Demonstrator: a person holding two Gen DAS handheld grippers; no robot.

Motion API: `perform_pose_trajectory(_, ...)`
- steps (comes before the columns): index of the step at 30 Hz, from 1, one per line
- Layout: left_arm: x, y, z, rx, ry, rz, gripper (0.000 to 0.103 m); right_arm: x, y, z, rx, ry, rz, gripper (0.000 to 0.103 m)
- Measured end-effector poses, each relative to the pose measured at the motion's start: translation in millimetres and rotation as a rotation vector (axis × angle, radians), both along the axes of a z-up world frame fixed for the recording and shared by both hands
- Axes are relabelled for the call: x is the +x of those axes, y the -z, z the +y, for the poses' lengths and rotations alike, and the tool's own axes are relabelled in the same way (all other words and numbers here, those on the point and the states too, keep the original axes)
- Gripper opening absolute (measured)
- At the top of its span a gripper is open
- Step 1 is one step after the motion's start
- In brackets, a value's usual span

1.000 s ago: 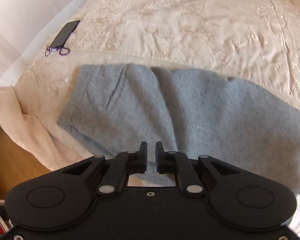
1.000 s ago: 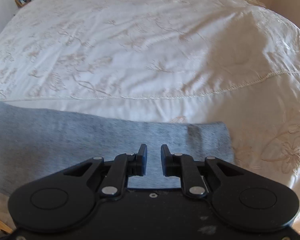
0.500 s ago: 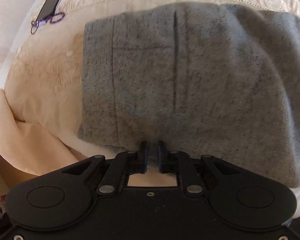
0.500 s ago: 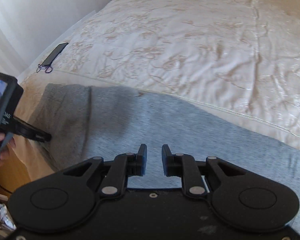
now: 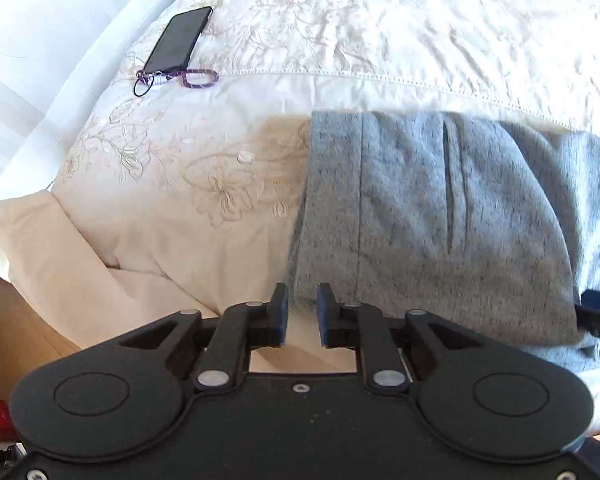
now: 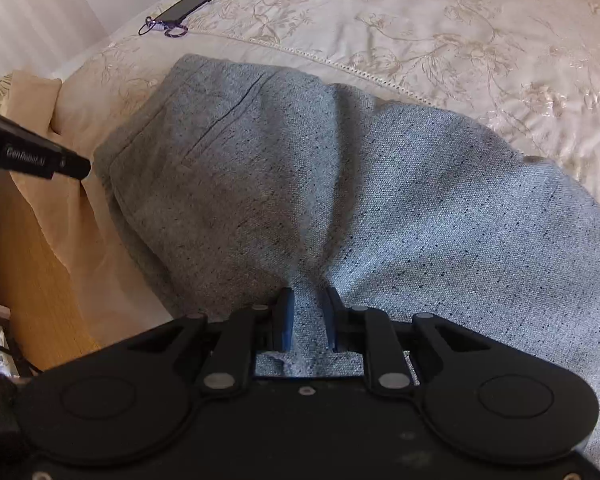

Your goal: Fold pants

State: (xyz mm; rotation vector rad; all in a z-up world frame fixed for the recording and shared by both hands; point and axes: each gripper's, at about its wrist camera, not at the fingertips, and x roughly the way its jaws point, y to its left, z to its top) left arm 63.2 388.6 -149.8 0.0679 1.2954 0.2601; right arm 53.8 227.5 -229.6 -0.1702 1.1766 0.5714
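1. Lying across the near edge of the bed, the grey pants (image 6: 380, 184) are folded lengthwise, their waistband end to the left and the rest running off to the right.
2. A pocket slit shows near the waistband, and the cloth rises in a ridge that runs from the near edge toward the far side.
3. The right gripper (image 6: 308, 320) points steeply down at the near edge of the pants; a bunched fold of grey fabric sits between its two fingers, which pinch it.
4. The left gripper (image 5: 302, 316) hangs just off the near left corner of the waistband; its jaws are opening, with only pale bedding showing between them and no cloth in the gap.
5. In the right wrist view the left gripper's black tip appears at the left edge, close to the waistband corner.
6. The cream embroidered bedspread (image 5: 420, 40) lies under everything.
7. A dark phone (image 5: 178, 40) with a purple lanyard rests on it, far left, well apart from the pants.
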Motion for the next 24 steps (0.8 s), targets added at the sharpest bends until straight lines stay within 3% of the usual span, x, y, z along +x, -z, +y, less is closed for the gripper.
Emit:
perform_pose_trajectory(2, 8, 3, 9, -0.046, 0.016, 0.021, 0.053, -2, -10, -3, 0.022, -0.014, -0.007, 0.02)
perform_pose_trajectory(5, 18, 18, 18, -0.114, 0.048, 0.082, 0.054, -5, -22, -4, 0.019, -0.1, -0.033, 0.022)
perform_pose_trajectory(8, 25, 23, 18, -0.067, 0.061, 0.101, 0.053, -16, -29, 4, -0.02, -0.213, -0.089, 0.022)
perform_pose_trajectory(10, 27, 26, 18, -0.076, 0.067, 0.106, 0.053, -22, -30, 10, -0.059, -0.274, -0.13, 0.023)
perform_pose_trajectory(14, 30, 24, 18, -0.069, 0.069, 0.115, 0.053, -34, -34, 20, -0.089, -0.357, -0.14, 0.023)
perform_pose_trajectory(18, 23, 13, 27, -0.106, 0.038, 0.068, 0.054, -41, -47, 18, -0.049, -0.374, -0.157, 0.026)
perform_pose_trajectory(24, 28, 38, 25, -0.117, 0.058, 0.117, 0.054, -44, -18, 33, -0.175, -0.408, -0.176, 0.027)
